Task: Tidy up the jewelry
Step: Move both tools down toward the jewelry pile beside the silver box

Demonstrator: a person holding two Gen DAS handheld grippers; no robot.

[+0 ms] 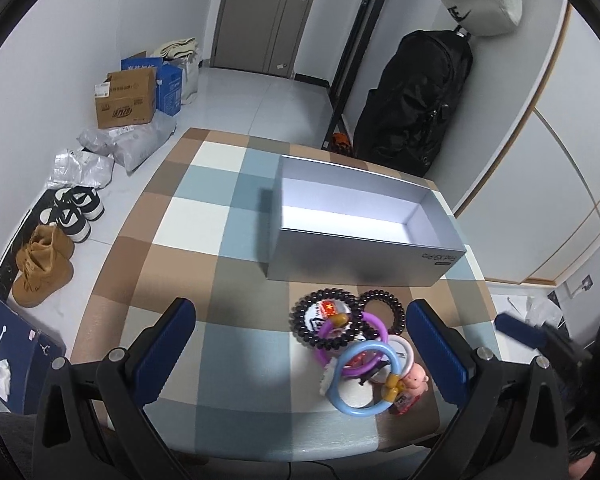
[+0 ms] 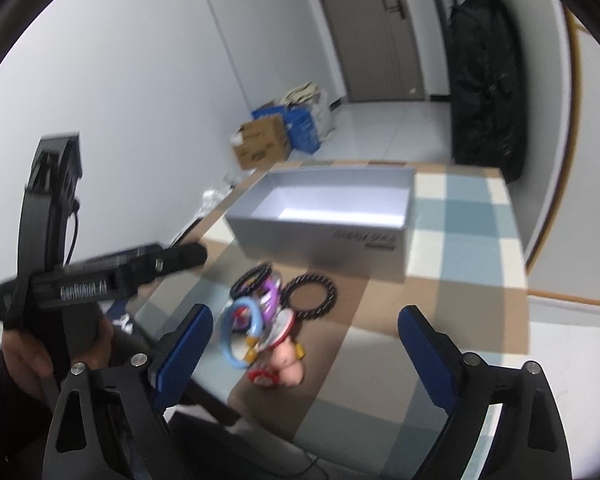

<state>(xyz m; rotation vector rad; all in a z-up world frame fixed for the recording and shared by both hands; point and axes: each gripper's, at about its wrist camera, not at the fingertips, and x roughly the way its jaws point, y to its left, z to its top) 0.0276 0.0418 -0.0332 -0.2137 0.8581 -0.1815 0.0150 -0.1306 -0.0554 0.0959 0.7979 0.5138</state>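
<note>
A heap of jewelry lies on the checked tablecloth (image 1: 204, 216): a black beaded bracelet (image 1: 382, 309), a larger dark beaded ring (image 1: 304, 322), a purple bangle (image 1: 374, 328), a blue bangle (image 1: 346, 392), and a pink pig charm (image 1: 414, 382). An open grey box (image 1: 364, 258) stands just behind the heap, empty. My left gripper (image 1: 300, 344) is open above the table's near edge, the heap by its right finger. My right gripper (image 2: 304, 344) is open, hovering over the heap (image 2: 268, 316). The box also shows in the right wrist view (image 2: 320, 246).
Shoes (image 1: 44, 264), cardboard boxes (image 1: 126, 98) and plastic bags (image 1: 140, 142) sit on the floor left of the table. A black bag (image 1: 416, 96) hangs behind the table. The left handheld device (image 2: 92, 280) shows at the left of the right wrist view.
</note>
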